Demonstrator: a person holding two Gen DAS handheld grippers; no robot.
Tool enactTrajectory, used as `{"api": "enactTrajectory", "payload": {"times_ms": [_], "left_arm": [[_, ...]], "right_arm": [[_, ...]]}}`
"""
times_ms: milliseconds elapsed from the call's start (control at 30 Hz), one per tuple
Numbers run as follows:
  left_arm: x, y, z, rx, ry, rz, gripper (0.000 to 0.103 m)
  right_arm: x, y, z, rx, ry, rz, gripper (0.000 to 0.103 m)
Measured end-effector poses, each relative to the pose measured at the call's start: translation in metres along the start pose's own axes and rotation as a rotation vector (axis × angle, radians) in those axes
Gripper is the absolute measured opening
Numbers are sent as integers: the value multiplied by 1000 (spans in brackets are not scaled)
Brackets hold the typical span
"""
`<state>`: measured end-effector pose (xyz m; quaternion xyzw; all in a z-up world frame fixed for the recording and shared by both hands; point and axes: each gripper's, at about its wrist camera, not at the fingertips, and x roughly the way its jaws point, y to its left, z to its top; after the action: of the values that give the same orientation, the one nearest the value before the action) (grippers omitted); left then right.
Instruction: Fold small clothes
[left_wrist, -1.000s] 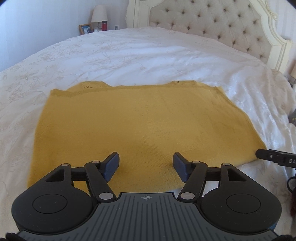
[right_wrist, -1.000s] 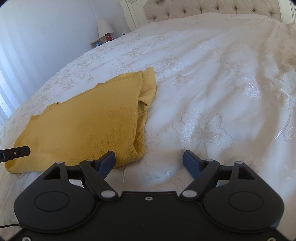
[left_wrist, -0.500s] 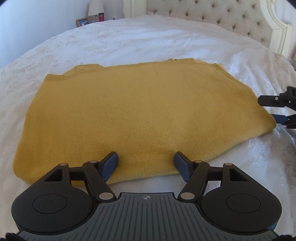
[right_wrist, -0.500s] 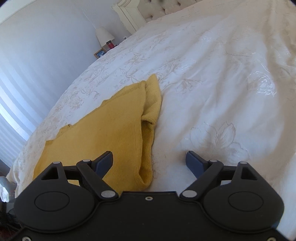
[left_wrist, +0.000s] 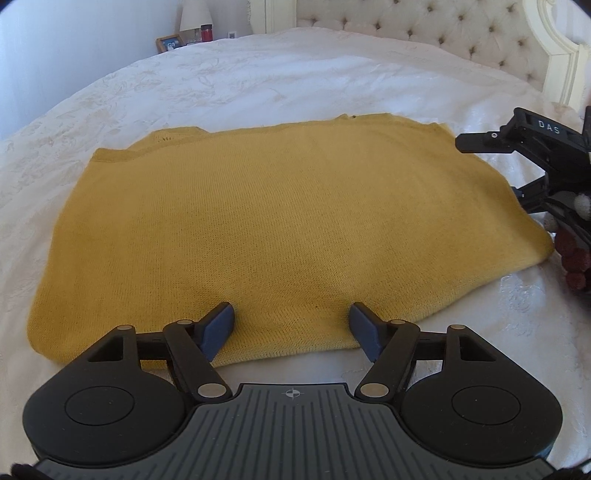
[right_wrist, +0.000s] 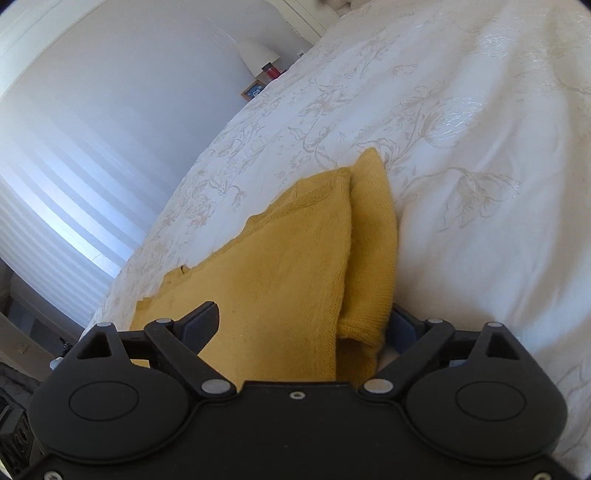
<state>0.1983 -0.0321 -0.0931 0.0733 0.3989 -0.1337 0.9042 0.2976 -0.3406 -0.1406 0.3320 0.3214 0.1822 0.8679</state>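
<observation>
Spread flat on a white floral bedspread (left_wrist: 295, 74): a mustard-yellow knit garment (left_wrist: 280, 229), already folded into a broad rectangle. Near hem just beyond the left gripper (left_wrist: 291, 325); far edge well short of the tufted headboard (left_wrist: 424, 33). Plenty of bare bedspread on the far side and to the left; less to the right, with the right gripper (left_wrist: 491, 166) at the garment's right edge there. Seen from the right wrist, a folded side with a doubled layer and a rolled lip (right_wrist: 369, 258), white bedspread (right_wrist: 480, 147) open to its right.

Left gripper partly spread, blue pads (left_wrist: 218, 325) over the near hem, nothing pinched; jaws have just been opening a little, with only the hem's surface between them, and contact with the knit impossible to judge. Right gripper (right_wrist: 303, 325) spread about as wide as possible, jaws just opened further, straddling the folded right edge: one finger above the top layer, the other partly hidden behind the rolled lip. No squeeze visible on the cloth; actual contact cannot be told.

On the right gripper's arm, white letters "DAS" (left_wrist: 548, 126). Far left by the wall: a lamp (left_wrist: 195, 16), a small framed picture (left_wrist: 169, 42) and a red jar (left_wrist: 207, 32), labels too small to read.
</observation>
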Motion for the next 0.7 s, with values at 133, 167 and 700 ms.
{"api": "enactTrajectory", "payload": {"times_ms": [133, 167, 700], "left_arm": [[-1, 7, 7, -34, 24, -28, 68], [-2, 10, 12, -48, 31, -38, 67], [70, 24, 114, -85, 15, 66, 68]], "right_arm": [[8, -5, 4, 17, -14, 40, 103], [8, -8, 4, 29, -24, 52, 103], [6, -13, 4, 47, -39, 87, 103]]}}
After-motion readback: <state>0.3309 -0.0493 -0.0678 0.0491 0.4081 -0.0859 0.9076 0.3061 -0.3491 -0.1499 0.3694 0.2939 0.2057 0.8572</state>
